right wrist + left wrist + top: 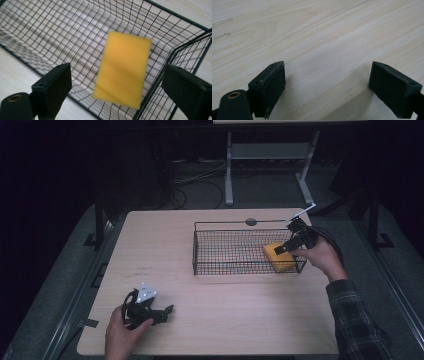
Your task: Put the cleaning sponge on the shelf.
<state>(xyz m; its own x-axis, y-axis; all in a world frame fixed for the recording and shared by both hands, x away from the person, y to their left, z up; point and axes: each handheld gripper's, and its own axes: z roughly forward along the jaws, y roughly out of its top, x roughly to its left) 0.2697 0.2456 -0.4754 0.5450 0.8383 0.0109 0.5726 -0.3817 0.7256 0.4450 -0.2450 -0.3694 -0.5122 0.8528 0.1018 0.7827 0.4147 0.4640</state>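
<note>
A dim room with a dark floor and the legs of a second stand behind surrounds a pale wood-grain table [165,245], seen from above the person's side. Toward the far right of the table stands a black wire basket [220,251], long and shallow, its mesh walls upright. The right gripper [284,248], held in the person's right hand [322,257] with a plaid sleeve [357,320] behind it, reaches over the basket's right end. Its jaws stand wide apart and press on nothing. A yellow sponge [123,68] lies ahead of and below those jaws, inside the basket at its right end and close to the corner where two mesh walls meet; in the right gripper view it appears between the two black pads but clear of both, slightly blurred. The left gripper [167,311], held in the left hand [120,335], rests low over the near left part of the table, well apart from the basket. Its jaws too stand apart, with only bare tabletop in front of and between them; a grey three-cornered plate [145,294] sits on its top.
</note>
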